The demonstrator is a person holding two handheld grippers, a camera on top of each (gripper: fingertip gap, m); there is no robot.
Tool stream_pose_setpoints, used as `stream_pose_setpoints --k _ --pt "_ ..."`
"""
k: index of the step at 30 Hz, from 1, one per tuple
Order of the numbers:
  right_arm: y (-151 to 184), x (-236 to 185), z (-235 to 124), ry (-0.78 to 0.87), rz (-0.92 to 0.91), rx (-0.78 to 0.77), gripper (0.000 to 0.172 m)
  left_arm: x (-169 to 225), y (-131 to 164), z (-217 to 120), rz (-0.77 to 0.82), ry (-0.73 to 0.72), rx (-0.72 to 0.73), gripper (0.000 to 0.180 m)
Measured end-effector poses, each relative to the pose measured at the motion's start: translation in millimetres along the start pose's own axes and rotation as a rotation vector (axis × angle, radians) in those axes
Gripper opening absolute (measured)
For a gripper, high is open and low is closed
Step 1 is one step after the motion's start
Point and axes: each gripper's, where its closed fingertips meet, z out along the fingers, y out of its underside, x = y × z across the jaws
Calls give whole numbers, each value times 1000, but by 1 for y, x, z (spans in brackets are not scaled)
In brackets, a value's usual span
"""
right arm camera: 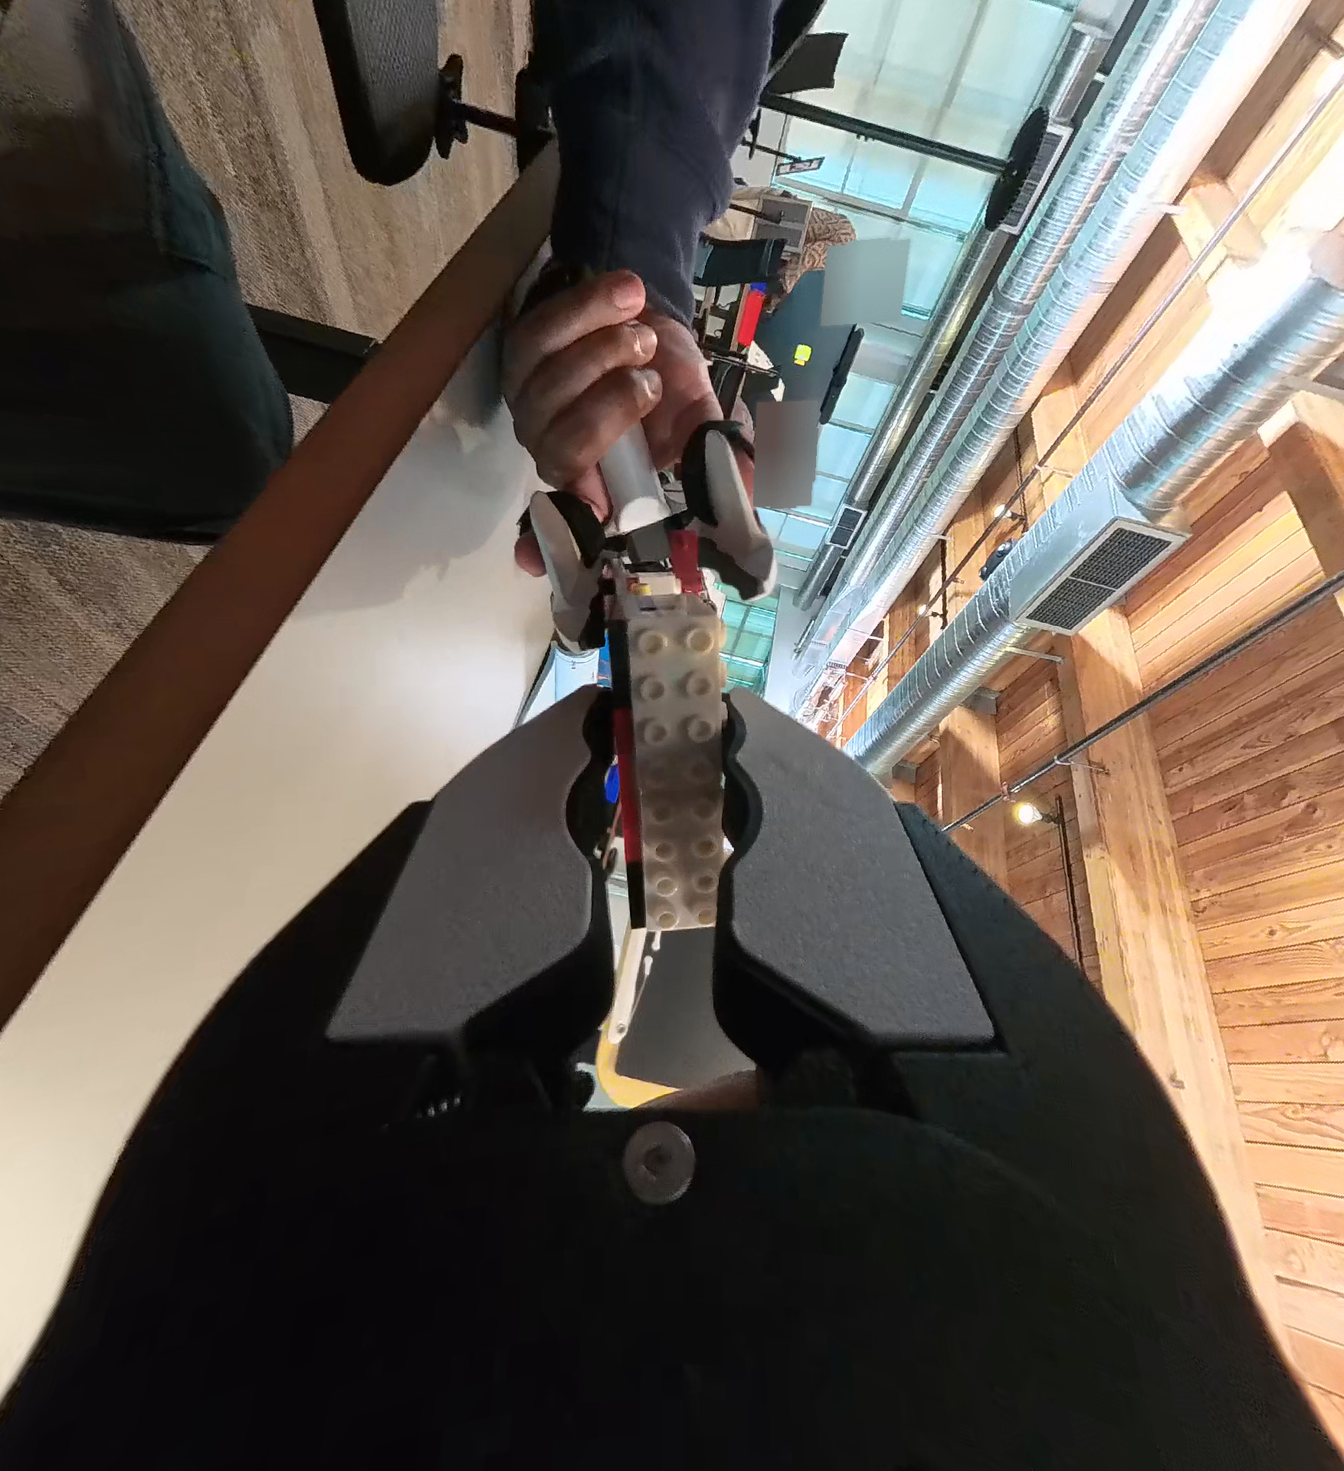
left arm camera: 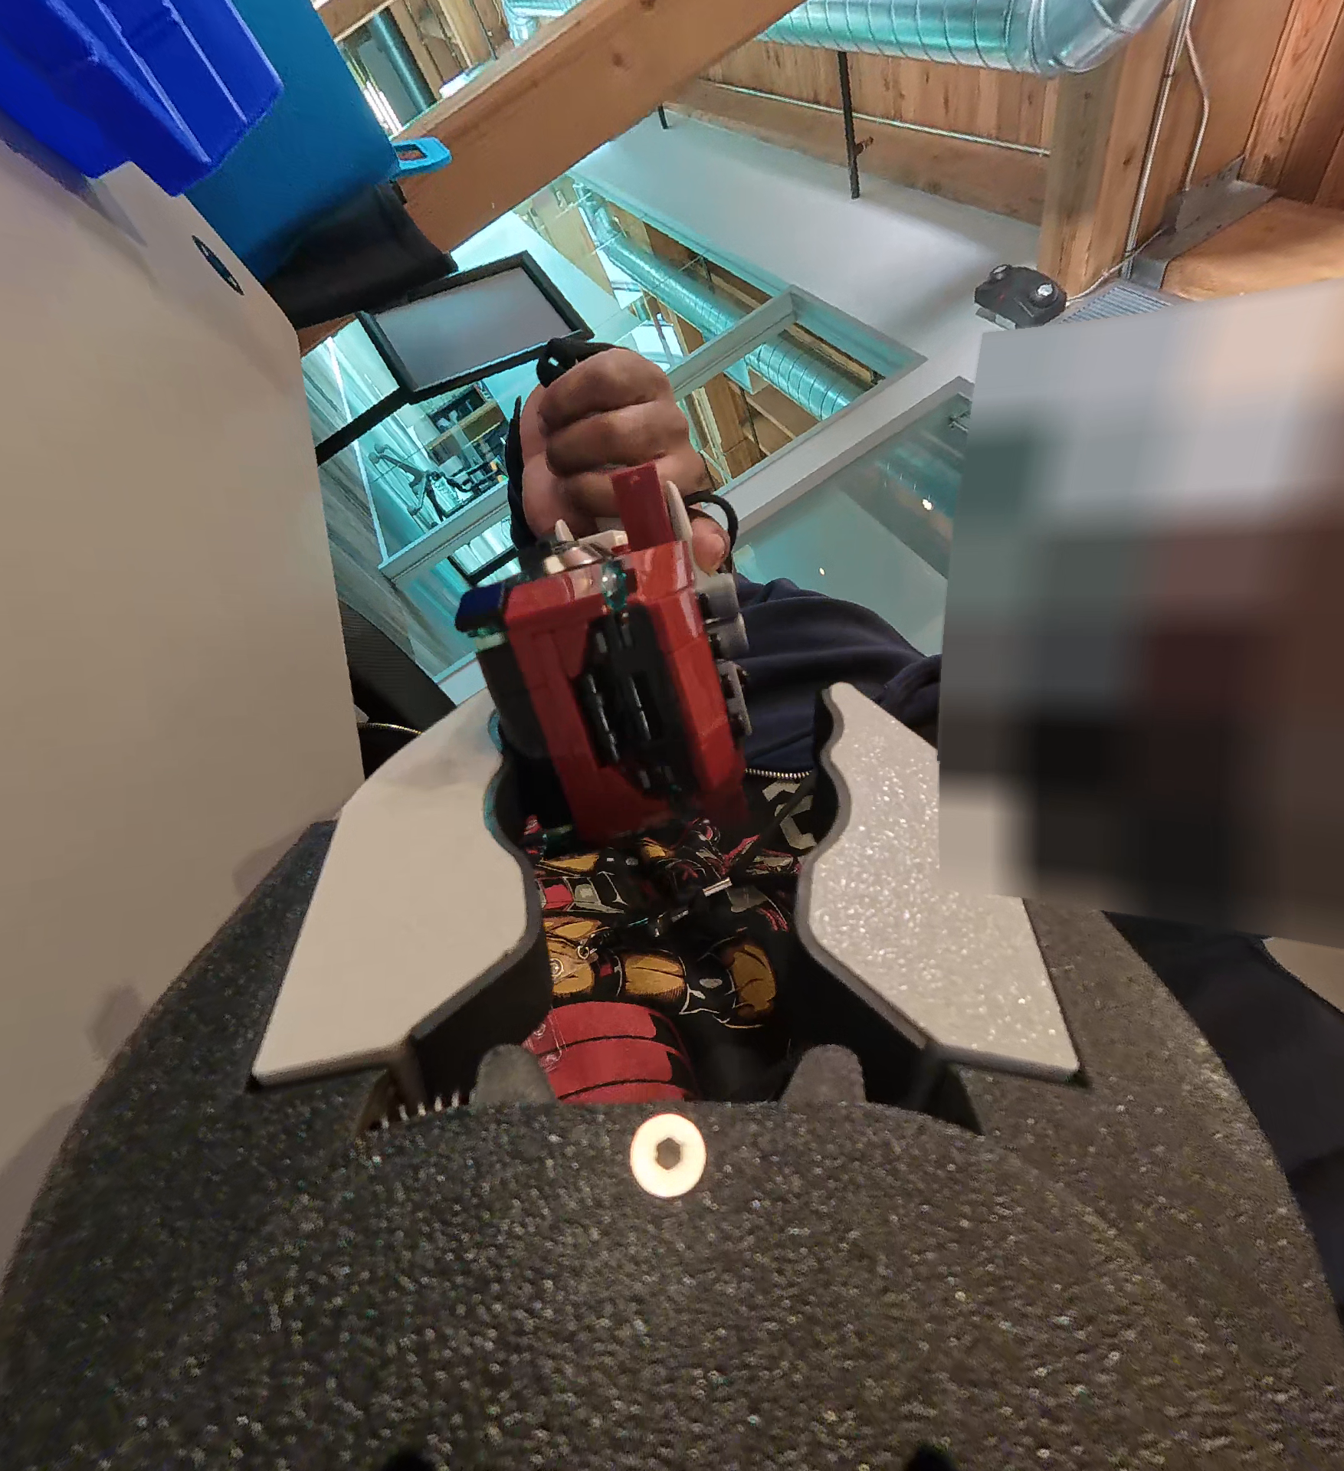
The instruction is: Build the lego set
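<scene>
Under timber beams and silver ducts (right arm camera: 995, 446), beside the white table (right arm camera: 255, 756), we are clamping the brick model (right arm camera: 673, 764) in our right gripper (right arm camera: 665, 756); our left gripper (left arm camera: 657, 764) is gaping wide around its red end (left arm camera: 629, 676), seemingly untouching.

The brick model (left arm camera: 621, 684) fills the gap between the left gripper (left arm camera: 665, 764) fingers – open air to its right, a beige panel (left arm camera: 119, 557) close on its left.

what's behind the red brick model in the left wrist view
Behind the red brick model is a hand around the other gripper's handle, then a dark sleeve and a monitor. The model covers that gripper's fingers and its own far side.
</scene>
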Motion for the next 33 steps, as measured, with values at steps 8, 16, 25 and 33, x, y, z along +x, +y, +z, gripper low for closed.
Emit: stream_pose_setpoints --k 8,16,25,33 --pt "11 -4 5 2 -41 14 24 -8 -12 -4 -19 -15 2 64" --pt "26 -6 14 8 -43 30 24 -16 -26 -10 -28 -36 30 55" --pt "46 -9 30 11 -7 42 24 -26 -46 -23 -17 -81 88 57" --pt "91 -23 50 18 187 -73 24 -39 -67 -48 -160 -137 308 53"
